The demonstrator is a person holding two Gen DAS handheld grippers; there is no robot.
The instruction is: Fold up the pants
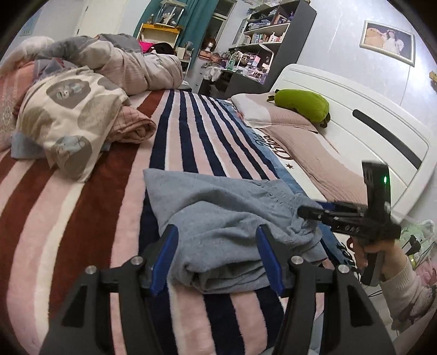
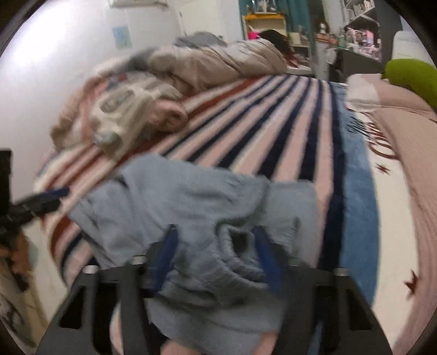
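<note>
- Bedroom clutter rings the work: a dark open shelf unit (image 1: 273, 35) packed with small things at 1 o'clock in the left wrist view, a teal curtain (image 1: 196, 24) at 12, a framed picture (image 1: 387, 42) on the pale wall at 2.
- Underneath everything lies a fleecy striped blanket (image 1: 90, 218) in pink, brick red and navy, spread flat on the bed.
- A crumpled beige quilt with grey blotches (image 1: 68, 114) is heaped at 10 o'clock, well apart from the garment; nothing lies between it and the pants.
- A smooth green plush toy (image 1: 301, 103) rests on a ribbed dusty-pink pillow (image 1: 300, 131) against the white headboard (image 1: 355, 109) at 2 o'clock.
- The soft grey-blue knit pants (image 1: 218, 218) sit folded in thick layers mid-blanket, gathered waistband toward 3 o'clock, rounded fold facing the camera.
- The left gripper (image 1: 215, 259) has its blue-padded fingers released, standing apart on either side of the folded edge without pressing it.
- The right gripper (image 2: 215, 259), blurred in its own view, straddles a bunched ridge of waistband cloth; I cannot tell whether the fingers pinch it. A hand (image 1: 374, 254) in a cream sleeve holds it at 4 o'clock.
</note>
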